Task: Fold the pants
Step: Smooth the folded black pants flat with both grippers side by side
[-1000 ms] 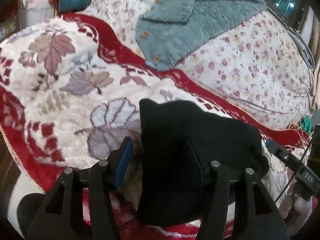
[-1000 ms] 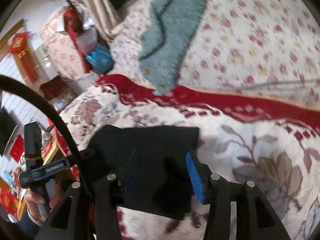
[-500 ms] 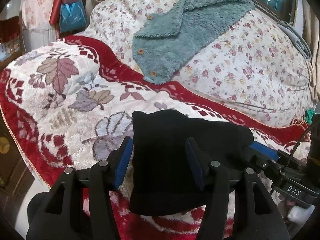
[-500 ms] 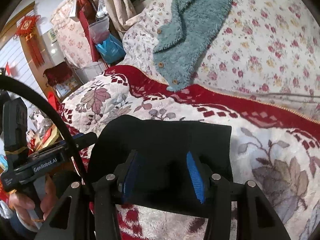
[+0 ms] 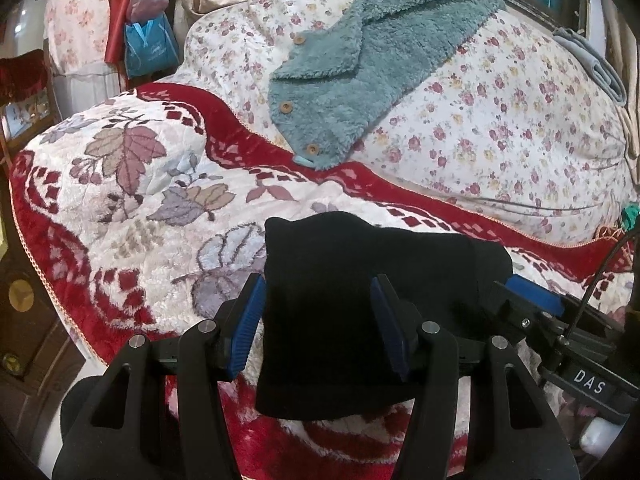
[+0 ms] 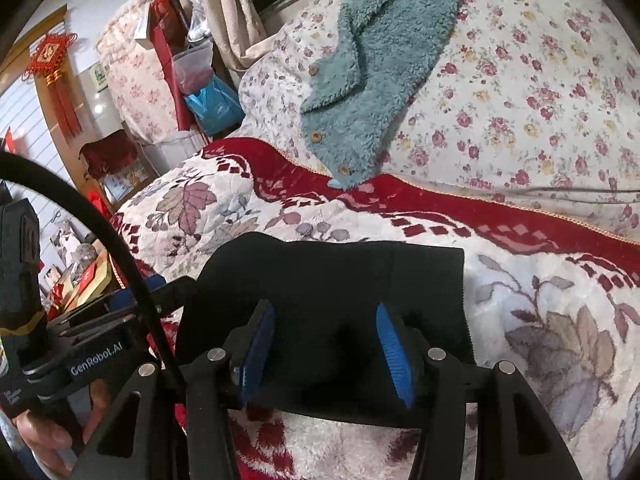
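The black pants (image 5: 360, 300) lie folded into a compact rectangle on the red and white leaf blanket (image 5: 140, 200), near its front edge. My left gripper (image 5: 318, 322) hovers over the fold's left part. It is open, both blue pads bare and clear of the cloth. My right gripper (image 6: 326, 346) hangs over the right part of the pants (image 6: 340, 280). Its jaws are still opening, with the cloth below them and not pinched. Each gripper shows in the other's view: the right gripper (image 5: 536, 300) at the fold's right end, the left gripper (image 6: 132, 296) at its left end.
A teal fleece garment (image 5: 368, 68) with wooden buttons lies on the flowered quilt (image 5: 500, 120) behind the blanket. The bed edge drops off at the left (image 5: 52, 300). A blue bag (image 5: 150, 46) and furniture stand beyond. A hand (image 6: 48, 436) holds the left gripper.
Both grippers drew back from the pants. The left gripper's right pad, earlier covered by black cloth, now shows bare. The right gripper's jaws stand a little wider.
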The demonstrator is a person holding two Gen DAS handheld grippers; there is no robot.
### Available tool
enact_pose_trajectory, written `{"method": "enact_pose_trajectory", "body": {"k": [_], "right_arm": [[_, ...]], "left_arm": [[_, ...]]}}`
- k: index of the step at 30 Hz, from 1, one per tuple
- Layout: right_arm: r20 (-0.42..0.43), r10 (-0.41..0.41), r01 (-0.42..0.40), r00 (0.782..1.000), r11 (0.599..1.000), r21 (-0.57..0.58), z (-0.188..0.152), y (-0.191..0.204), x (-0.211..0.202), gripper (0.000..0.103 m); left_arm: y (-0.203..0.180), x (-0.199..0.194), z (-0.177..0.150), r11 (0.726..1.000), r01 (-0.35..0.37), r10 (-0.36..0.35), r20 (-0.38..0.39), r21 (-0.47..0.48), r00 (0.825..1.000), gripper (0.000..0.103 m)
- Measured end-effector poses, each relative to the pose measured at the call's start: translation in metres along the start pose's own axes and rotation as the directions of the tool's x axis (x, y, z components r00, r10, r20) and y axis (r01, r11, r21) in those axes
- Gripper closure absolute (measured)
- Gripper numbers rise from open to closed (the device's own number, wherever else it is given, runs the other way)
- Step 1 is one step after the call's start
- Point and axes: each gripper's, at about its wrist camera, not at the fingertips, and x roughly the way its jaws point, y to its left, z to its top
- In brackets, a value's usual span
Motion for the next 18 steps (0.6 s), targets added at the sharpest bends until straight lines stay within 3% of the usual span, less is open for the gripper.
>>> {"method": "enact_pose_trajectory", "body": {"k": [18], "right_arm": [[0.014, -0.024, 0.023, 1.0, 0.999, 0.032, -0.004, -0.007, -0.003, 0.04]], "left_arm": [[-0.015, -0.001, -0.006, 0.999, -0.021, 0.022, -0.011, 0.025, 1.0, 0.048]]}}
